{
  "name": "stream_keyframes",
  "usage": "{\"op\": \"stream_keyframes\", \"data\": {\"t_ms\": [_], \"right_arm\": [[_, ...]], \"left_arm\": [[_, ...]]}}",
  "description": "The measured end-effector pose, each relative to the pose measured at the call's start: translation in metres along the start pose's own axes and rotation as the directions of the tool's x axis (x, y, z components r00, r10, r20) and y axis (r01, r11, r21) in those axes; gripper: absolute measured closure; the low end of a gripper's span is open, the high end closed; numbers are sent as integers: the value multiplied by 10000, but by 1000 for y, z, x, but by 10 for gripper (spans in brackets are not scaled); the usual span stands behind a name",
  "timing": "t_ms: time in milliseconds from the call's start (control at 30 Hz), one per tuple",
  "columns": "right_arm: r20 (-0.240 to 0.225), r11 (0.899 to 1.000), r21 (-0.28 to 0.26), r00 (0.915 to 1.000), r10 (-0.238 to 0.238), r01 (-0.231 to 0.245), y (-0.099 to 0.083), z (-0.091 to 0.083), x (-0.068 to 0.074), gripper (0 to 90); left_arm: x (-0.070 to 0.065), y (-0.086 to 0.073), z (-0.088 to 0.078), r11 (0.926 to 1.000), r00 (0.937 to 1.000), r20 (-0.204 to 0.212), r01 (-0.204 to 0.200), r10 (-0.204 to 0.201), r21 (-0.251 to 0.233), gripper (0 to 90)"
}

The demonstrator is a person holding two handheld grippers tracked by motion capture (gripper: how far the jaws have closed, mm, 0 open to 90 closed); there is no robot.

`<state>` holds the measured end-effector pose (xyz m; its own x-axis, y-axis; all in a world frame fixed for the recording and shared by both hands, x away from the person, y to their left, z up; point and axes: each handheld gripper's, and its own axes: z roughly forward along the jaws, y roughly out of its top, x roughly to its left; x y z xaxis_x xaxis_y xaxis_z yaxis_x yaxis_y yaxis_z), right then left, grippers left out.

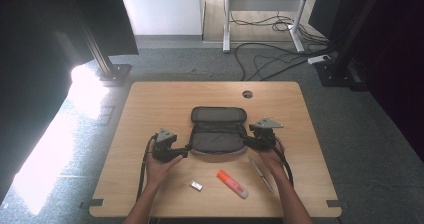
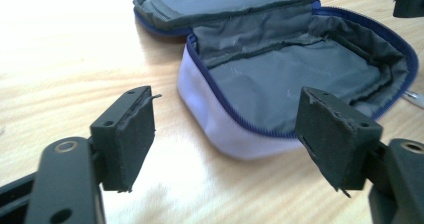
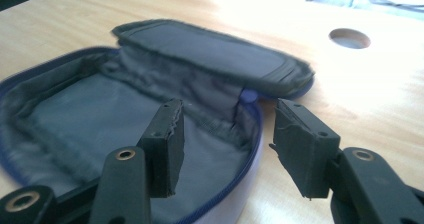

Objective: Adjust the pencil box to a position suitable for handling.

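Note:
An unzipped pencil pouch point(image 1: 217, 131) lies in the middle of the wooden table point(image 1: 150, 104), its lid folded back toward the far side. It has grey lining, a blue zip and a pale outer wall point(image 2: 220, 129). My left gripper point(image 1: 186, 149) sits at the pouch's near left corner. Its jaws stand wide apart in the left gripper view point(image 2: 225, 139) with nothing between the pads. My right gripper point(image 1: 246, 138) is at the pouch's right end. In the right gripper view point(image 3: 227, 144) its jaws are open, one above the lining point(image 3: 100, 114) and one outside the rim, pressing on nothing.
An orange marker point(image 1: 231, 183), a small pale block point(image 1: 196, 185) and a thin clear pen point(image 1: 261, 171) lie near the front edge between the person's forearms. A round cable hole point(image 1: 247, 94) sits at the table's far side. Cables trail over the floor beyond.

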<state>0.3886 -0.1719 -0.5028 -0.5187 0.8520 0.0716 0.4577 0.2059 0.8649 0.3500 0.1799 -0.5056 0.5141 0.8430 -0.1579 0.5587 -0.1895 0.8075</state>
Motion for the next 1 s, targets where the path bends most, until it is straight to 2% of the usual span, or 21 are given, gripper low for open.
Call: {"op": "stream_keyframes", "data": {"t_ms": [100,267,467,567,600,633,733,767,867,933,1000], "right_arm": [[-159,9999,-54,9998,-112,111,-4,-8,-1,452],[-266,10000,46,9996,55,-54,-15,-17,-4,453],[-235,9997,47,9994,256,-255,-30,-27,-10,461],[-64,9998,101,9998,165,-164,-35,-33,-10,457],[-160,9990,-1,9989,445,-445,-38,-37,-10,458],[-160,9990,-1,9989,445,-445,-38,-37,-10,458],[-221,9990,-12,9988,446,-447,-44,-44,-6,458],[-263,9989,28,9986,469,-469,-48,-47,-3,457],[-359,9988,47,9982,483,-482,-51,-49,-1,457],[-324,9993,124,9988,357,-353,-53,-51,1,456],[-356,9991,160,9986,400,-395,-57,-54,3,456]], "left_arm": [[1,-5,-8,10000,10000,-63,-43,43,-8,228],[5,-15,-13,9999,9999,-90,148,-148,32,231],[9,-22,-16,9996,9999,-105,0,3,296,243],[11,-25,-18,9996,9999,-71,124,-123,246,246],[11,-28,-20,9996,9999,-99,108,-106,249,246],[11,-28,-20,9996,9999,-99,108,-106,249,246],[11,-34,-22,9993,9998,-162,130,-125,355,248],[11,-38,-21,9986,9995,-328,24,-7,528,248],[11,-41,-22,9982,9996,-299,-5,23,593,247],[10,-43,-24,9973,9989,-409,-207,236,701,247],[11,-46,-27,9978,9989,-413,-215,241,626,247]]}}
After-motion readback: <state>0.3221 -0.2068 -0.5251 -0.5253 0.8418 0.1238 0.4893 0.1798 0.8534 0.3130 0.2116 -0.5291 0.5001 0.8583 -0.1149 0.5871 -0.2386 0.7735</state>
